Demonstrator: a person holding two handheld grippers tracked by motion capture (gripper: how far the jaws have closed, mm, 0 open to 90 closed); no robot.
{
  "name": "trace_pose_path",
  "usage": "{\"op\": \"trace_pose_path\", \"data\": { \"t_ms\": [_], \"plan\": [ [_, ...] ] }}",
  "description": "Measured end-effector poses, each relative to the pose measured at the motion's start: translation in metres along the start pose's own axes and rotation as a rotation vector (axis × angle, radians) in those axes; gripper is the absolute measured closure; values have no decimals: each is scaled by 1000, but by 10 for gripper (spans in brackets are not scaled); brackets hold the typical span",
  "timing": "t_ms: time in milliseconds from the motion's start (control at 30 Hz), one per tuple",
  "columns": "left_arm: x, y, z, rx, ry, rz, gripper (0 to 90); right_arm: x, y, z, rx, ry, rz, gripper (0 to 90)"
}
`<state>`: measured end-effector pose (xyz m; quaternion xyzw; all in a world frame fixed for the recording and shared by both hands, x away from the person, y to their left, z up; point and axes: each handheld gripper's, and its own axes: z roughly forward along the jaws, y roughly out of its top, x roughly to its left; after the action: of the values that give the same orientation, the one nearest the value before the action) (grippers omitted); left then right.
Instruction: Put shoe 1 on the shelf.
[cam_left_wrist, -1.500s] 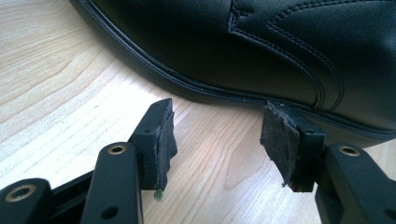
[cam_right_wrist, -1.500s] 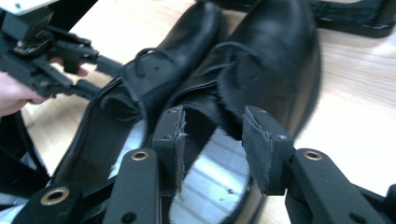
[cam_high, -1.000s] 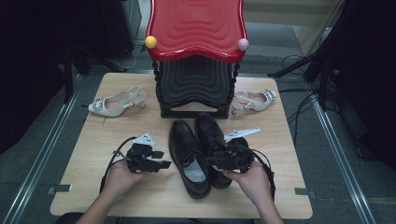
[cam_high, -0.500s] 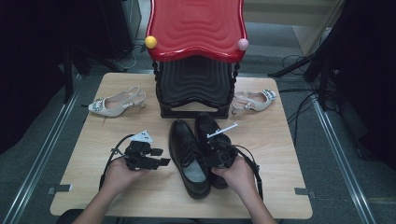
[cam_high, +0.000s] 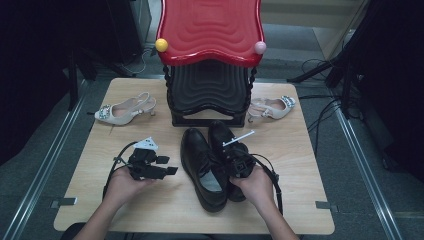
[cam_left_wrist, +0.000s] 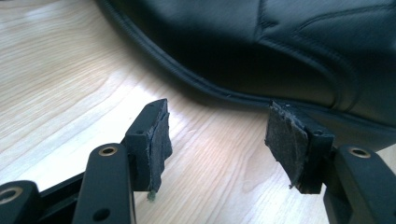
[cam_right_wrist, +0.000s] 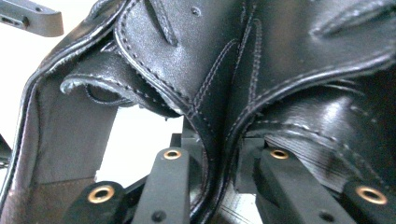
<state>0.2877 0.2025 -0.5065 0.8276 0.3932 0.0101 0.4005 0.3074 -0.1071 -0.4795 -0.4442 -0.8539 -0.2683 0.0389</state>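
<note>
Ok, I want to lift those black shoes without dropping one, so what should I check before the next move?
1. Right gripper closed on leather: ok. Its jaws have just been closing, and its own view shows the two black dress shoes' adjoining collars pinched between them.
2. Both shoes held firmly enough to lift: cannot tell.
3. Left gripper free: ok, jaws open with nothing between the pads, the left shoe's side just ahead.
4. Table space around the pair: ok.
5. Beige slingback heels out of the way: ok, both lie far back beside the red and black stool stack.
</note>
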Motion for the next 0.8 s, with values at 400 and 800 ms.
{"op": "trace_pose_path", "data": {
  "t_ms": [400, 800],
  "plan": [
    [3, -1, -1, -4, 7, -10, 399, -19, -2, -20, -30, 53, 54, 832],
    [3, -1, 0, -4, 4, -13, 400, -7, 0, -61, -134, 202, 56, 832]
  ]
}}
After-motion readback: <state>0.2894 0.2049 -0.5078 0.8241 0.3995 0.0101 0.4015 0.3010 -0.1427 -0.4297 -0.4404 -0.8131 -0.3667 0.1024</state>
